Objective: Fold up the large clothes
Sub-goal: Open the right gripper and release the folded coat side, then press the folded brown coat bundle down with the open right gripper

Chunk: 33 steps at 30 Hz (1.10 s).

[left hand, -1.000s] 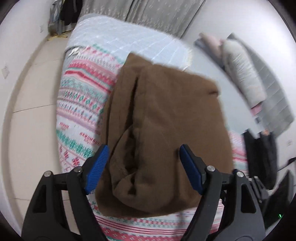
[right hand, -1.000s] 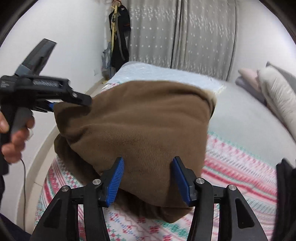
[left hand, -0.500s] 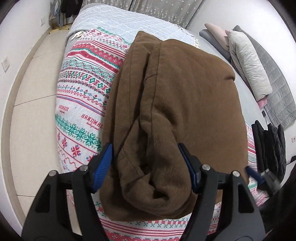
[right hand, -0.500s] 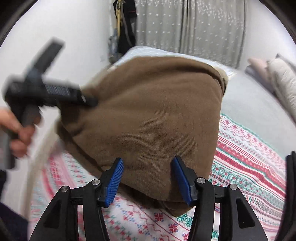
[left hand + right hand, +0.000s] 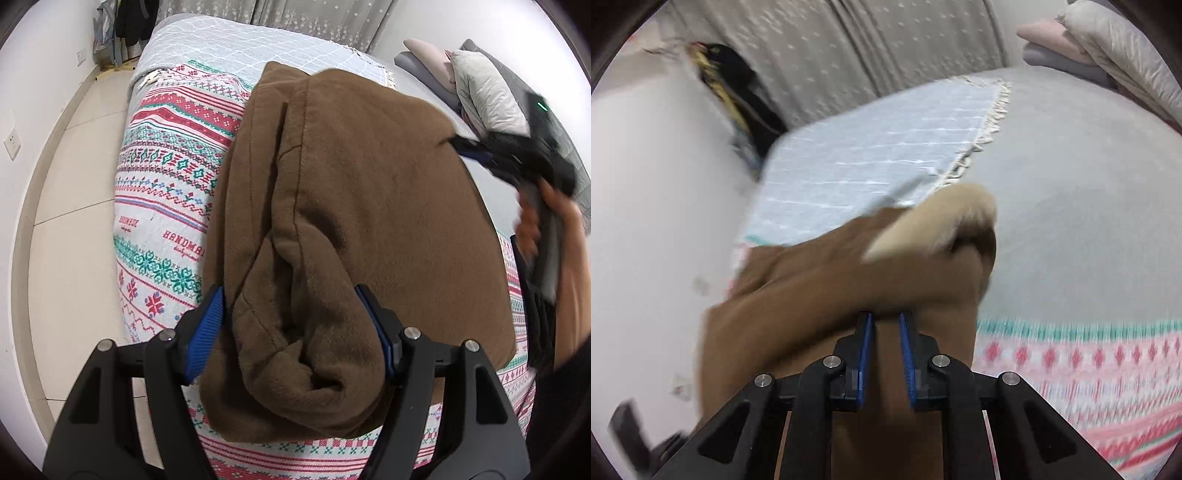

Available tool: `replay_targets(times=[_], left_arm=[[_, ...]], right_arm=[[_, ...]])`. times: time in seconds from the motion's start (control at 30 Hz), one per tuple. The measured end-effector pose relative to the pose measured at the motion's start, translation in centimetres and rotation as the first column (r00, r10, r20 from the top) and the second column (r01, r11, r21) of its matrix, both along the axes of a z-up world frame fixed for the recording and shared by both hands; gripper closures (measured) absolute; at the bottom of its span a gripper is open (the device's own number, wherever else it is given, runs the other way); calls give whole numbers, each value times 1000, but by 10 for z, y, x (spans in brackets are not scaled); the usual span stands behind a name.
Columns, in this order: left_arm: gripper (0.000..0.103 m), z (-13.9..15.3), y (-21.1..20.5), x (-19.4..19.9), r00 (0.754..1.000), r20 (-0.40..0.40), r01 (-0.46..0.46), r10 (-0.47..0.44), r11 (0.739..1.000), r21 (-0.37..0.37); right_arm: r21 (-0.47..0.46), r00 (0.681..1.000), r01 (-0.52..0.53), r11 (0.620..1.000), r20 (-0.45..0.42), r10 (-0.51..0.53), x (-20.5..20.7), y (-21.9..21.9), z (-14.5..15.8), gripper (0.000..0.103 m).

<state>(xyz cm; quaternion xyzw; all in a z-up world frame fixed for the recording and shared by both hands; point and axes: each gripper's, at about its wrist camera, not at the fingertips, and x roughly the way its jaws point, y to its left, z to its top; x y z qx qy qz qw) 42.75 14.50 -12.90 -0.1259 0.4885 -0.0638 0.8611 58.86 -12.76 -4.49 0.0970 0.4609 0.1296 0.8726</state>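
Note:
A large brown garment (image 5: 354,229) lies folded in a thick bundle on a patterned red, white and green blanket (image 5: 166,192) on the bed. My left gripper (image 5: 291,328) is open, its blue pads on either side of the bundle's near rolled end. My right gripper (image 5: 886,332) is closed to a narrow gap on a fold of the brown garment (image 5: 820,295), whose pale lining (image 5: 945,218) shows at the far corner. The right gripper also shows in the left wrist view (image 5: 517,158), blurred, at the garment's far right edge.
A light blue checked throw (image 5: 258,48) covers the far end of the bed. Pillows and a grey quilt (image 5: 484,88) are stacked at the right. Dark clothes (image 5: 535,295) lie at the right edge. Tiled floor (image 5: 74,184) runs along the left. Curtains (image 5: 886,44) hang behind.
My right gripper has moved to the garment's far corner and closed from wide open onto a fold. My left gripper has pushed further forward around the bundle's near end.

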Motion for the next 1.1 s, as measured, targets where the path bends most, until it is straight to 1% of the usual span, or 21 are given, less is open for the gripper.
replay_targets(times=[0.03,0.1,0.17,0.23,0.3,0.33,0.37,0.5,0.53,0.6,0.63,0.67,0.73,0.77,0.83,0.9,0.97,1.03,1.1], left_arm=[[31,-1,1,1,1000,-2,-2,2,1000,-2],[31,-2,2,2,1000,-4,-6,6,1000,-12],[31,-1,-2,0,1000,2,-10,10,1000,6],[31,0,-6,0,1000,9,-12,11,999,38],[30,0,-9,1,1000,9,-16,16,999,46],[30,1,-9,1,1000,8,-19,19,999,46],[30,0,-8,1,1000,6,-23,23,999,43],[30,0,-9,0,1000,14,-15,14,999,49],[30,0,-8,0,1000,15,-13,13,999,46],[30,0,-6,-1,1000,15,-14,13,999,34],[30,0,-6,-1,1000,16,-13,13,999,34],[30,0,-6,-2,1000,17,-13,12,999,37],[30,1,-6,-1,1000,17,-15,14,999,39],[30,0,-6,-1,1000,16,-15,15,999,39],[30,0,-6,-1,1000,15,-16,15,999,36],[30,0,-5,-1,1000,18,-14,14,999,37],[30,0,-5,-2,1000,20,-14,13,999,41],[30,-1,-4,-2,1000,22,-13,12,999,40],[30,-2,-4,-1,1000,21,-16,15,999,44]], right_arm=[[-4,1000,4,1000,-8,-4,21,-1,-1,88],[-31,1000,-2,1000,2,2,37,9,-2,88],[-109,1000,-9,994,23,12,47,25,-2,88],[-180,999,-39,983,4,40,54,45,-12,88],[-257,996,-83,963,-46,73,58,60,-40,88],[-331,996,-90,939,-55,76,60,72,-53,88],[-346,996,-84,934,-43,74,59,74,-56,88],[-327,998,-63,943,-21,59,56,66,-49,88],[-335,998,-43,941,18,52,51,66,-38,88],[-298,995,-26,954,80,52,37,65,-19,87],[-245,992,-50,968,103,78,22,65,-6,87],[-217,988,-79,973,114,105,10,68,3,87],[-216,978,-144,966,120,172,-9,82,13,86],[-226,968,-194,955,114,224,-19,93,14,86],[-262,950,-271,926,84,302,-30,117,10,86],[-335,937,-316,888,35,347,-29,146,-6,86],[-366,944,-305,880,4,329,-18,159,-19,86],[-354,953,-290,889,-20,303,-2,164,-29,86],[-380,955,-287,879,-39,295,11,174,-40,87]])
